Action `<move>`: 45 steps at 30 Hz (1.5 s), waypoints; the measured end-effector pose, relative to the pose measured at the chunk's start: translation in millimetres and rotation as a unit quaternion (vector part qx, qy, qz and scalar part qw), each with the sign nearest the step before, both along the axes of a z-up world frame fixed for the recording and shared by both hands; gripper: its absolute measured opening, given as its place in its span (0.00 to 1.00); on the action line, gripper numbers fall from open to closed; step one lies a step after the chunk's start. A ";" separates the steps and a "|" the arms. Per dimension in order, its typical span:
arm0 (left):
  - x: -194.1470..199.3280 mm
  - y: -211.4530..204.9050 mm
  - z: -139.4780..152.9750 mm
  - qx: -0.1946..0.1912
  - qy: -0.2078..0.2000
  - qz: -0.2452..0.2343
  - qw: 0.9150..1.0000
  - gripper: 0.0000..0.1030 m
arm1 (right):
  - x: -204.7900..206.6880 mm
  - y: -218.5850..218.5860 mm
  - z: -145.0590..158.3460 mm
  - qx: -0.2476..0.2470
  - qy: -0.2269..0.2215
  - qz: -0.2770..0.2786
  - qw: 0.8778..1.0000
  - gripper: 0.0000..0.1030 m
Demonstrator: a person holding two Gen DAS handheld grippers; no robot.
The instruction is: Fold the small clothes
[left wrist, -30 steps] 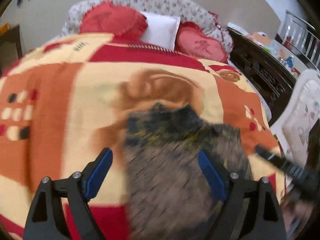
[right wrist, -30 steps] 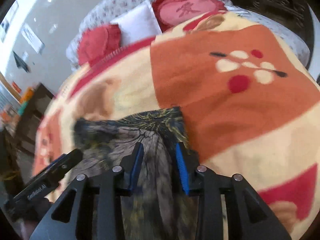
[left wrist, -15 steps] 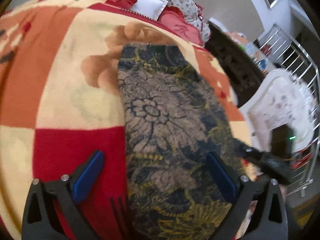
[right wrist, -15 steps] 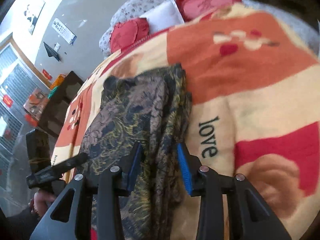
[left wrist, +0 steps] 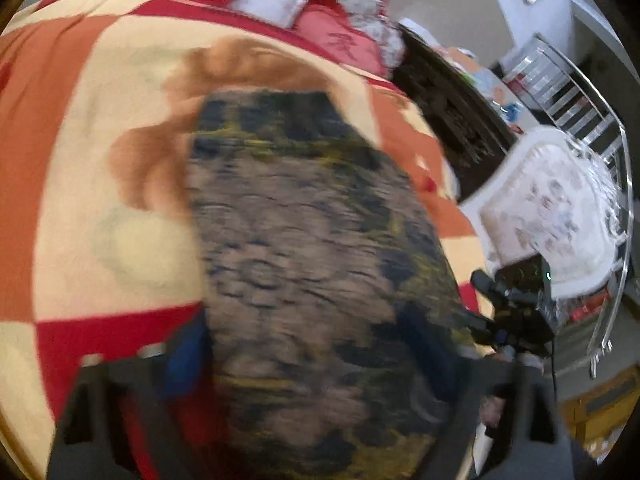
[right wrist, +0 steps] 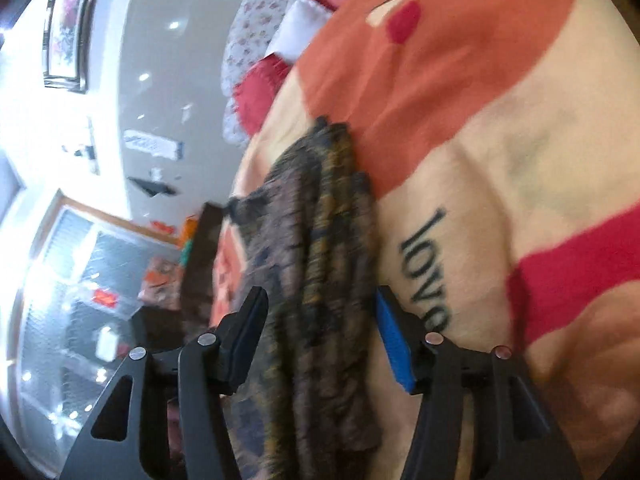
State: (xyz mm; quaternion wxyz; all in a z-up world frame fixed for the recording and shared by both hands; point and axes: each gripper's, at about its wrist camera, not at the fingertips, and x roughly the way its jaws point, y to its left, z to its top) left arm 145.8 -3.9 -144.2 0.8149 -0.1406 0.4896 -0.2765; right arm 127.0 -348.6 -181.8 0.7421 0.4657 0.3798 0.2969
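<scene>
One dark floral-print garment [left wrist: 304, 248], brown, navy and yellow, lies on bed blanket [left wrist: 100, 184] of orange, cream and red blocks. Left hand-held gripper [left wrist: 308, 356] blurred, fingers spread wide at garment's near end, cloth between them. Right hand-held gripper [right wrist: 320, 336] fingers apart, bunched garment edge [right wrist: 320, 240] hanging between, not pinched. Word "love" [right wrist: 426, 268] printed on blanket just beside. Red pillows [left wrist: 340, 40] at headboard.

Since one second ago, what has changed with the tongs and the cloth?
The right tongs, shut on the cloth before, have opened wide and let it go; the view has tilted. The left tongs stay open over the cloth. The cloth still lies on the blanket.
</scene>
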 end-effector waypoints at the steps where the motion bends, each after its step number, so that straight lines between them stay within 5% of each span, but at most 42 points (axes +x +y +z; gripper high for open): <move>1: -2.0 -3.6 2.5 0.014 -0.011 -0.004 1.000 0.79 | -2.0 2.3 6.0 0.010 -0.017 0.012 1.000 0.57; 3: -4.2 -8.2 1.4 0.029 -0.020 -0.011 0.999 0.79 | -2.8 6.3 13.4 -0.027 -0.026 0.011 0.999 0.56; 6: 0.3 -5.7 -5.1 0.011 -0.003 -0.004 1.000 0.81 | 4.9 12.7 4.5 -0.119 0.026 -0.009 0.993 0.53; 11: 1.7 -4.5 -6.9 0.011 -0.002 0.000 1.000 0.83 | 0.8 28.7 17.9 -0.123 -0.011 0.008 0.992 0.51; 13: 2.3 -8.2 -5.3 0.025 -0.005 0.006 1.000 0.79 | 3.3 39.7 21.2 -0.183 -0.015 0.012 0.983 0.51; 17: -5.5 -22.3 0.0 0.093 -0.026 0.029 0.995 0.62 | 7.3 49.2 19.7 -0.212 0.004 0.010 0.977 0.49; 24: -30.1 -54.0 -0.9 0.205 -0.097 0.060 0.972 0.60 | 6.1 72.2 34.1 -0.276 -0.007 0.001 0.961 0.49; 45: -33.2 -45.2 -7.8 0.187 -0.109 0.074 0.974 0.66 | 8.3 60.9 29.6 -0.285 -0.003 0.025 0.958 0.53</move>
